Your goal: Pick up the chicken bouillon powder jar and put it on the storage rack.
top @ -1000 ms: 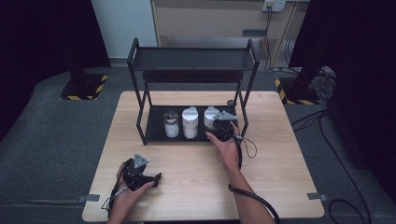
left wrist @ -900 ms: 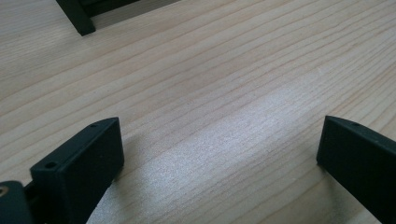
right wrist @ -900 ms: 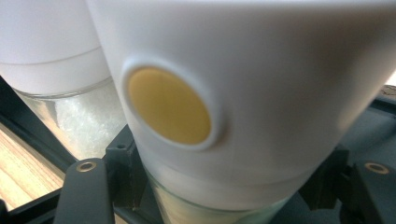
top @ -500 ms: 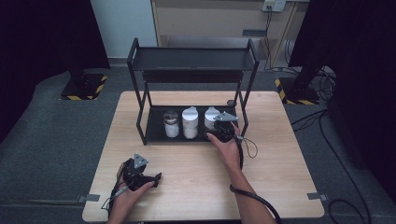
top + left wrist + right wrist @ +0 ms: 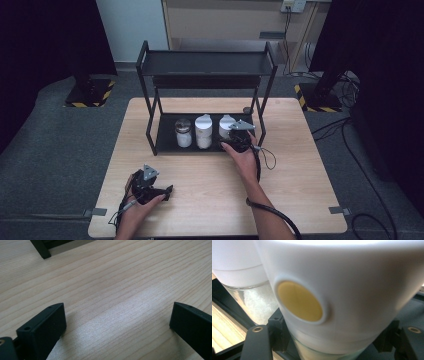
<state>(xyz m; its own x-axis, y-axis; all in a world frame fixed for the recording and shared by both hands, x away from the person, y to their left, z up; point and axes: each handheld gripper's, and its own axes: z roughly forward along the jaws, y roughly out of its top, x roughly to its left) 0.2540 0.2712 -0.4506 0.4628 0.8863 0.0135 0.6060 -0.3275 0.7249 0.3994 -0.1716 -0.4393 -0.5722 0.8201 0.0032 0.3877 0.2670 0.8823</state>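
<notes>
Three jars stand in a row on the bottom shelf of a black two-tier rack. My right gripper reaches in from the front and is shut on the rightmost jar, which has a white lid. In the right gripper view this jar looms close, with a round yellow spot on its white lid and clear glass below; my fingers flank its base. My left gripper rests low over the table near the front left, open, with bare wood between its fingers.
The middle jar, also white-lidded, stands close beside the held one, and a metal-lidded jar stands left of it. The rack's posts and upper shelf hem in the jars. A rack foot lies ahead of my left gripper. The wooden table has broad bare areas.
</notes>
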